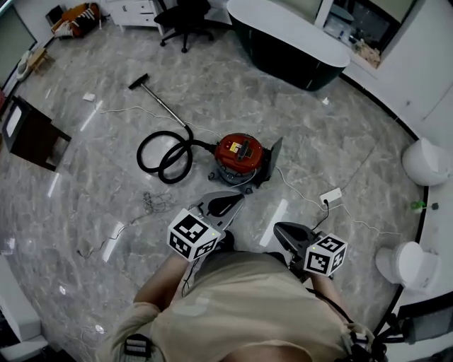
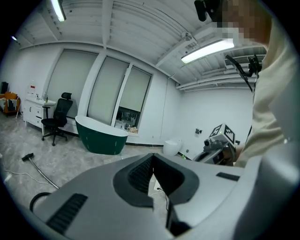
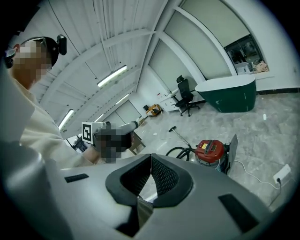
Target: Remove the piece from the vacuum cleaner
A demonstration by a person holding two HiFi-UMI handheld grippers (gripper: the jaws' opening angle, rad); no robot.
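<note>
A red canister vacuum cleaner (image 1: 241, 152) sits on the marble floor ahead of me, also in the right gripper view (image 3: 212, 149). Its black hose (image 1: 166, 152) loops to the left and runs into a metal wand with a floor head (image 1: 152, 95). A dark grey panel (image 1: 273, 160) stands upright against the vacuum's right side. My left gripper (image 1: 225, 203) is held just short of the vacuum, its jaws (image 2: 153, 161) shut on nothing. To the right and nearer my body, my right gripper (image 1: 290, 232) has its jaws (image 3: 151, 161) shut and empty too.
A white power strip (image 1: 330, 196) and its cable lie right of the vacuum. A dark green bathtub (image 1: 290, 42) and an office chair (image 1: 185, 18) stand at the back. A dark side table (image 1: 32, 134) is at left. White round fixtures (image 1: 425, 161) line the right wall.
</note>
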